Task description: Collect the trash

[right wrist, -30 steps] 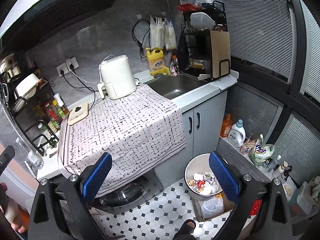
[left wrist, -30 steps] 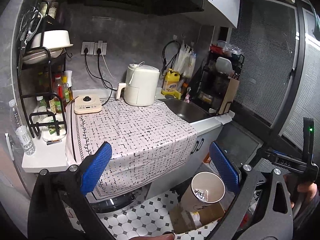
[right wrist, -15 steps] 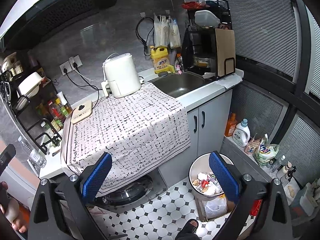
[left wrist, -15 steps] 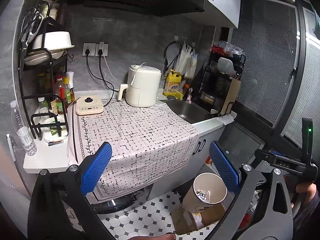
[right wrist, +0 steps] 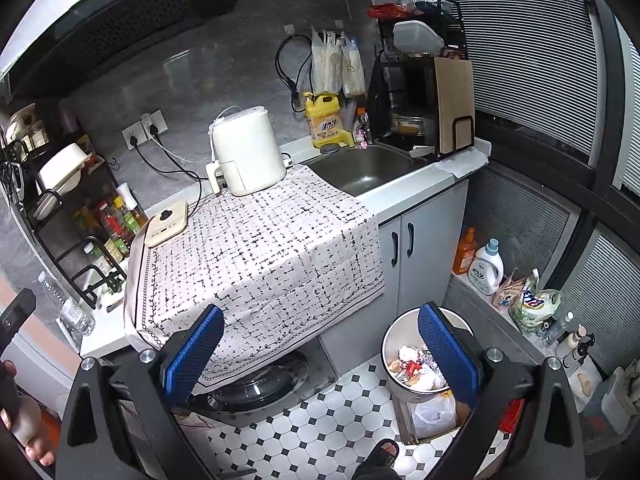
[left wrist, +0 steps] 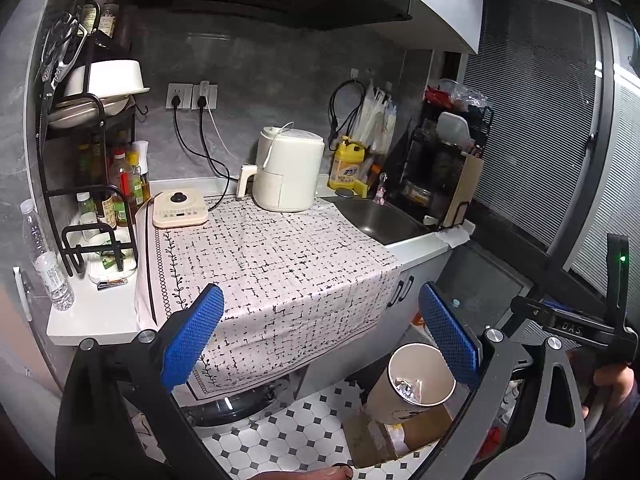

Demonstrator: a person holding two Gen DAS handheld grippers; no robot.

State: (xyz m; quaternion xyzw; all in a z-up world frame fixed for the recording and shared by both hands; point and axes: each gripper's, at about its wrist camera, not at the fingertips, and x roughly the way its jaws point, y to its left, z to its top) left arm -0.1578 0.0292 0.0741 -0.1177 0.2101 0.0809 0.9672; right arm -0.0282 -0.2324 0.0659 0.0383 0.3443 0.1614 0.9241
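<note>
A round trash bin [right wrist: 404, 344] stands on the tiled floor by the cabinet, holding crumpled wrappers [right wrist: 412, 368]. In the left wrist view the same bin [left wrist: 416, 376] sits atop a cardboard box [left wrist: 396, 436]. My left gripper [left wrist: 320, 340] is open and empty, held in front of the cloth-covered counter [left wrist: 272, 252]. My right gripper [right wrist: 320, 352] is open too, with nothing between its blue pads; its right finger [right wrist: 448, 356] overlaps the bin. No loose trash shows on the cloth.
A white air fryer [right wrist: 248, 152], a cream control unit [left wrist: 180, 208], a sink [right wrist: 360, 168], a yellow detergent jug [right wrist: 324, 120] and a spice rack [left wrist: 100, 184] crowd the counter. Bottles [right wrist: 484, 264] line the floor ledge. A sandalled foot [right wrist: 380, 452] stands near the bin.
Both views have drifted slightly, so the counter and bin sit a little further right and lower in frame. Both grippers stay open and empty.
</note>
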